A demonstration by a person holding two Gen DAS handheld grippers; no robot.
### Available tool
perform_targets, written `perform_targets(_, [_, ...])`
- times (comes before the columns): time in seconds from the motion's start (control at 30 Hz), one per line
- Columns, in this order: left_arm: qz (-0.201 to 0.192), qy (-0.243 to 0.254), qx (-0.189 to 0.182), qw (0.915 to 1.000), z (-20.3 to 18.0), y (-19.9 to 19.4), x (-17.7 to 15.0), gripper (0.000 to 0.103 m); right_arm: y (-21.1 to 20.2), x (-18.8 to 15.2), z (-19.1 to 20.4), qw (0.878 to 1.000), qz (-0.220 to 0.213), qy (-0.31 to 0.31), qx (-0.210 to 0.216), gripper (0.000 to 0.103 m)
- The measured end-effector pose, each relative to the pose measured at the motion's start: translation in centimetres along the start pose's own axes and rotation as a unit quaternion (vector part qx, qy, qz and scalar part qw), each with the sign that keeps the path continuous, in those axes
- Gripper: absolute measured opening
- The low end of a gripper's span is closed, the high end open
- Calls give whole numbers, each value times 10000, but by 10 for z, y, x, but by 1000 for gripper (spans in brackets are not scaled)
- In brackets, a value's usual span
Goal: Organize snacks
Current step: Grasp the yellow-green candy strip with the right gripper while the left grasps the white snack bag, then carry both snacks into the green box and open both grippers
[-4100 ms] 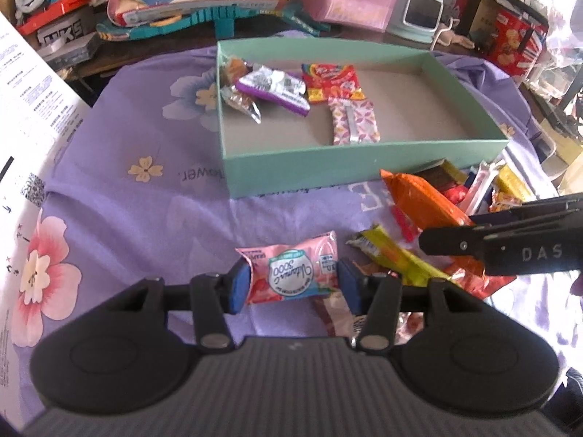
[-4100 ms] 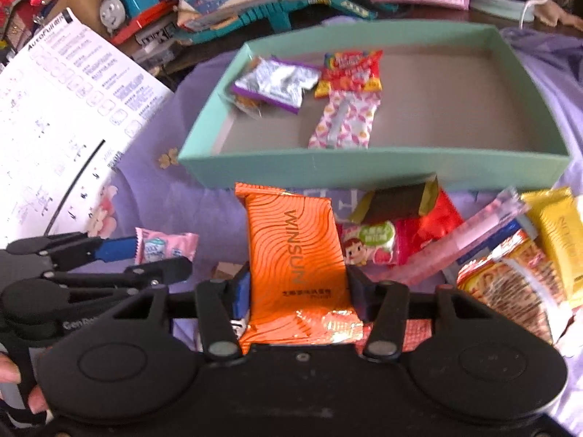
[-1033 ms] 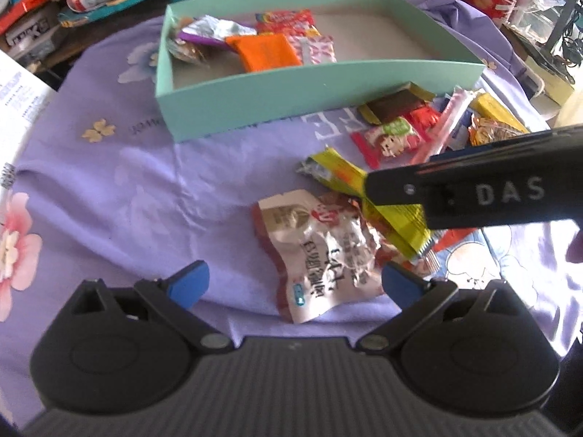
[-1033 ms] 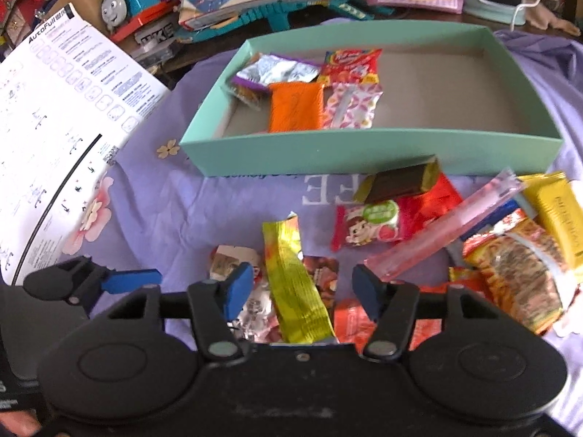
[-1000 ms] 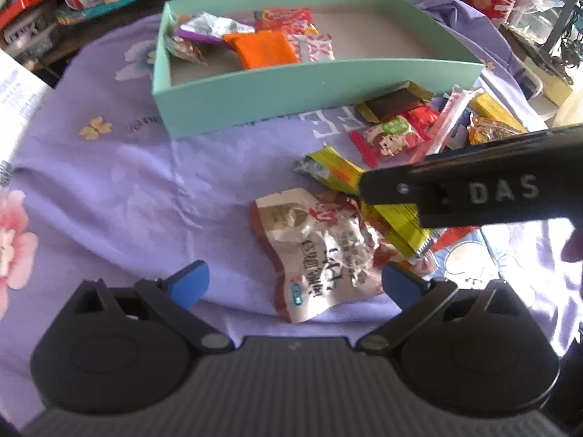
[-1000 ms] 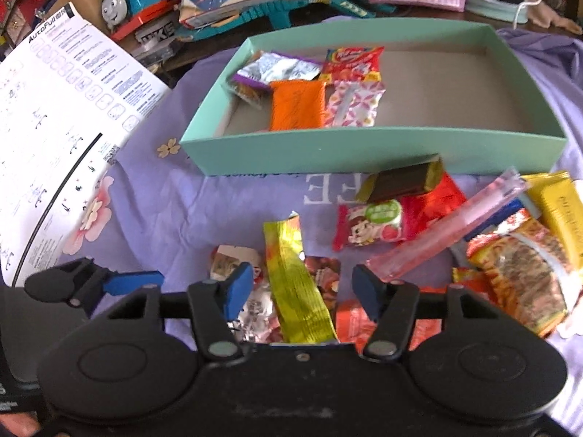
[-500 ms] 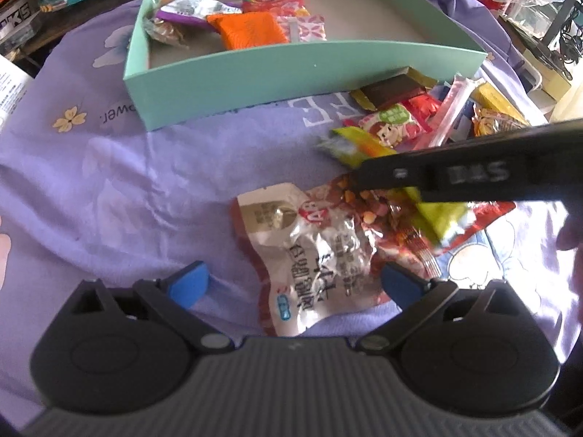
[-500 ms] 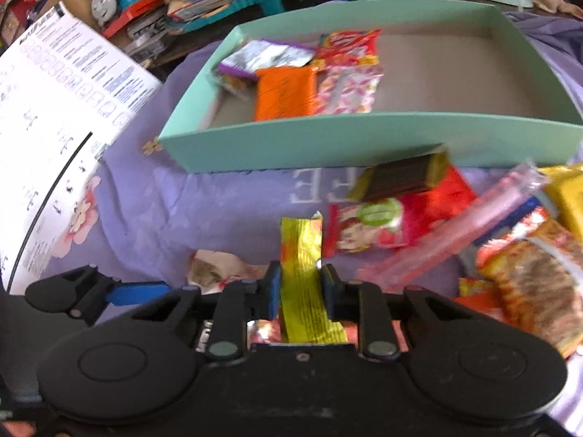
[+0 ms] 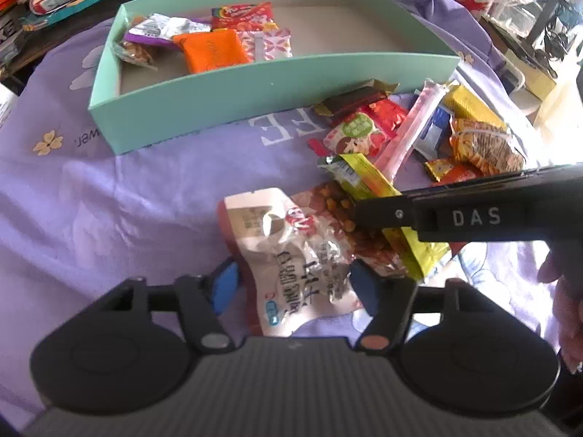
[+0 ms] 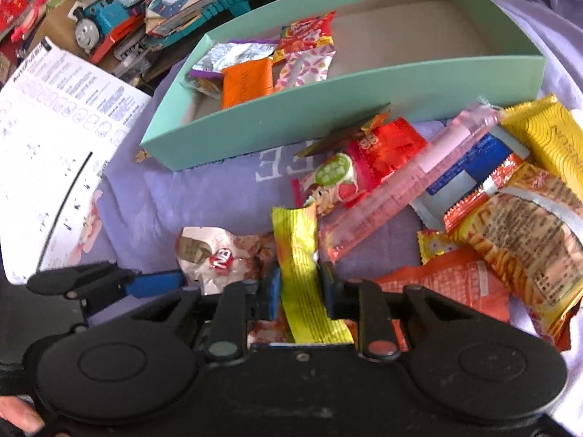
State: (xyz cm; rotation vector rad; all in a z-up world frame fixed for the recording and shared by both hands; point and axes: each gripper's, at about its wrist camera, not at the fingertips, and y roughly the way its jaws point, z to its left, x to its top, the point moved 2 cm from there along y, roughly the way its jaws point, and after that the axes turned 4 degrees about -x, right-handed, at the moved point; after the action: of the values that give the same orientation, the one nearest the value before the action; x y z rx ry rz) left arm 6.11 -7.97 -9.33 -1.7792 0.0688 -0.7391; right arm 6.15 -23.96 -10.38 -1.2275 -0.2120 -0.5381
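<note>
My right gripper (image 10: 299,286) is shut on a yellow-green snack stick (image 10: 300,255), also seen in the left wrist view (image 9: 368,182) under the right gripper's arm (image 9: 473,215). My left gripper (image 9: 293,286) has its jaws closed in on both sides of a white and red nut packet (image 9: 291,255), which lies on the purple cloth; the packet also shows in the right wrist view (image 10: 215,255). The teal box (image 9: 255,83) holds an orange packet (image 9: 211,51) and several other snacks at its left end.
Loose snacks lie right of the packet: a pink tube (image 10: 411,182), a red packet (image 10: 386,145), a yellow packet (image 10: 550,138), a noodle packet (image 10: 524,229). A white paper sheet (image 10: 54,145) lies at the left. Toys and books crowd the far edge.
My right gripper has closed on the yellow-green stick and lifted its end. My left gripper's jaws have narrowed from wide open onto the nut packet.
</note>
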Motion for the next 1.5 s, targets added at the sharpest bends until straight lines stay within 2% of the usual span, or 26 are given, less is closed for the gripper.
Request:
perform_targets(0.1, [-272, -134, 33, 9995, 2, -10, 3, 44, 0, -1, -6, 9999, -32, 130, 107, 22])
perform_targets(0.13, [-330, -252, 13, 9991, 5, -13, 5, 42, 0, -1, -8, 9999, -52, 150, 17, 22])
perform_targets(0.2, [-298, -422, -141, 9986, 11, -13, 8, 42, -1, -2, -12, 9998, -65, 182, 67, 22])
perform_targets(0.33, [-161, -326, -80, 9993, 8, -9, 4, 42, -1, -2, -15, 9996, -70, 235, 145, 22])
perform_targets(0.4, [-304, -557, -176, 9978, 12, -14, 5, 41, -1, -3, -18, 9994, -82, 284, 196, 22])
perform_targets(0.47, [-632, -825, -280, 9942, 16, -23, 7, 37, -2, -4, -19, 9992, -105, 311, 233, 22])
perform_targets(0.53, [-714, -496, -140, 9961, 8, -25, 8, 37, -2, -4, -20, 9992, -98, 298, 232, 22])
perform_targets(0.6, [-596, -127, 62, 9981, -1, -21, 5, 39, -3, -3, -19, 9993, -84, 279, 223, 22])
perform_targets(0.63, [-509, -90, 97, 9986, -2, -19, 3, 39, -3, -3, -20, 9994, -81, 270, 224, 22])
perform_targets(0.77, [-249, -349, -147, 9990, 13, -10, 4, 40, -3, -4, -18, 9993, -93, 281, 239, 22])
perform_targets(0.83, [-197, -310, -93, 9993, 11, -9, 7, 40, -3, -4, -14, 9995, -75, 215, 213, 22])
perform_targets(0.9, [-234, 10, 130, 9996, 0, -13, 11, 40, -3, -3, -8, 9998, -70, 147, 68, 22])
perform_targets(1.0, [-345, 148, 281, 9989, -9, -22, 16, 38, -7, -4, 3, 9998, -122, -37, -142, 20])
perform_targets(1.17, [-461, 264, 203, 9984, -14, -37, 17, 37, -19, -1, 9, 9994, -213, -103, -232, 20])
perform_targets(1.5, [-937, 169, -78, 9954, -2, -72, 24, 35, -39, 13, 26, 9981, -434, -356, -264, 20])
